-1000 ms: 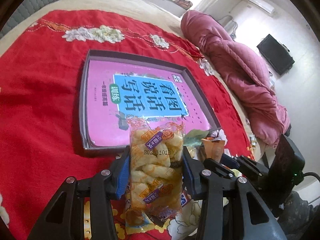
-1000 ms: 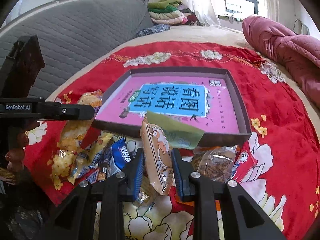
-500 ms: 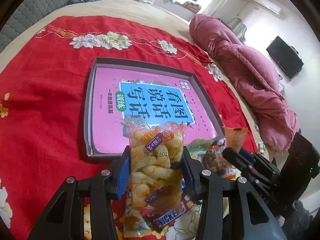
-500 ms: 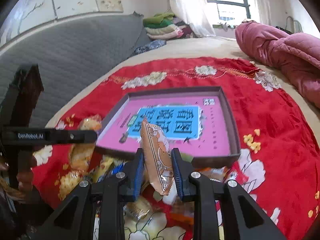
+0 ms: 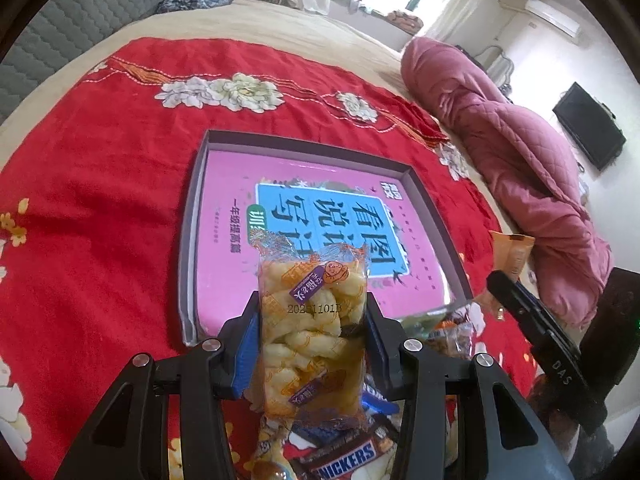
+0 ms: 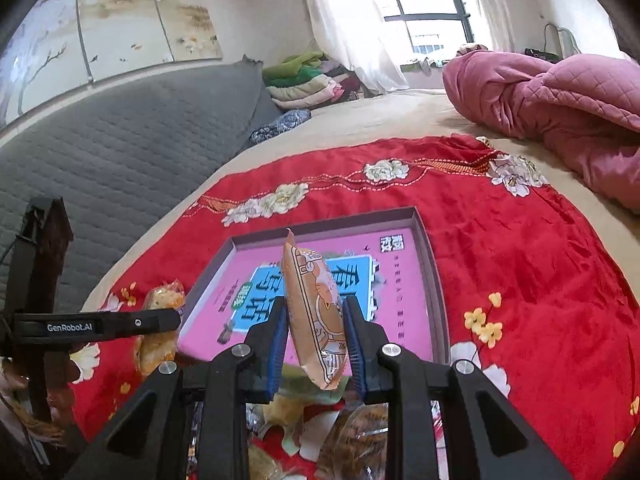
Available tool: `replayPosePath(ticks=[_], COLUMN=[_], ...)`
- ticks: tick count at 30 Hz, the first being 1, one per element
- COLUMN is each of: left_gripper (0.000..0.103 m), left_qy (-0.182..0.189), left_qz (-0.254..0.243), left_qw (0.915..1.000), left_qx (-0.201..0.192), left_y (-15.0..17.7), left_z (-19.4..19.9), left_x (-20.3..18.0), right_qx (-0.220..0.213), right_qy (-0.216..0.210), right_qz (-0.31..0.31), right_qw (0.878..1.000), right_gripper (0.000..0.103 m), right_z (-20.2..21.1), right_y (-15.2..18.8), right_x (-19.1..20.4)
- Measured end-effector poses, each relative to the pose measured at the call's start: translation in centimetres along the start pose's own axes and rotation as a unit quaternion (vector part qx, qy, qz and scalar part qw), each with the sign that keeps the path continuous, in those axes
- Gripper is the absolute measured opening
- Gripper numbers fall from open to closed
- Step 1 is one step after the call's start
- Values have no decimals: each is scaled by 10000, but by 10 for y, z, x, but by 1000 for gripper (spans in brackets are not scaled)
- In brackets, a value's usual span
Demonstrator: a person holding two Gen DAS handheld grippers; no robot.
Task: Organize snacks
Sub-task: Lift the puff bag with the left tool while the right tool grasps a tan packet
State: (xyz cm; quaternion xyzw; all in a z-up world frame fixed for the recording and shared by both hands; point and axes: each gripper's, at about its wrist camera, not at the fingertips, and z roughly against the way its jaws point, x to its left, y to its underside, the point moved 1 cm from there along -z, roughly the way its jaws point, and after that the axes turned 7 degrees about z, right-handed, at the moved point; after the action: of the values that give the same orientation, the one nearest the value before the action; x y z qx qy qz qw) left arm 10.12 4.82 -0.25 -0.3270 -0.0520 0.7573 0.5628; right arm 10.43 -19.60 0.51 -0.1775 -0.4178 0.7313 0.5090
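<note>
Bedroom w/ a grey padded headboard (image 6: 132, 148) on the left, a window at the far end, and a pink quilt (image 6: 560, 108) bunched on the right side of the bed. A red floral cloth (image 5: 100, 200) covers the bed; in its middle lies a shallow dark tray (image 5: 191, 216) w/ a pink booklet (image 5: 320, 216) flat inside.

Left gripper (image 5: 312, 344) is clamped on a clear packet of yellow puffs (image 5: 314, 328), held upright just above the tray's near edge, blue pads pressing both sides. Right gripper (image 6: 316, 340) is closed on an orange snack packet (image 6: 316, 312), edge-on and tilted a bit, also over the near part of the tray.

Below both, at the near side, a heap of loose snacks on the cloth, incl. a Snickers bar (image 5: 344, 460). Tray itself holds no snacks, only the booklet.
</note>
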Motion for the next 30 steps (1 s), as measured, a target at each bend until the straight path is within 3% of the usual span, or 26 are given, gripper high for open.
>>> replayPosePath(ticks=[17, 30], left_gripper=[48, 48], left_qy=[-532, -813], left_qz=[161, 54], left_qw=[9983, 9966], left_qx=[-180, -118], left_y=[-24, -28], left_z=[-26, -51], left_x=[4, 5], right_qx=[17, 554], right_qy=[223, 535], right_qz=[-233, -194], right_qw=[9995, 9968], right_gripper=[28, 28], right_z=[-27, -54], right_y=[-5, 11], right_x=[-32, -40])
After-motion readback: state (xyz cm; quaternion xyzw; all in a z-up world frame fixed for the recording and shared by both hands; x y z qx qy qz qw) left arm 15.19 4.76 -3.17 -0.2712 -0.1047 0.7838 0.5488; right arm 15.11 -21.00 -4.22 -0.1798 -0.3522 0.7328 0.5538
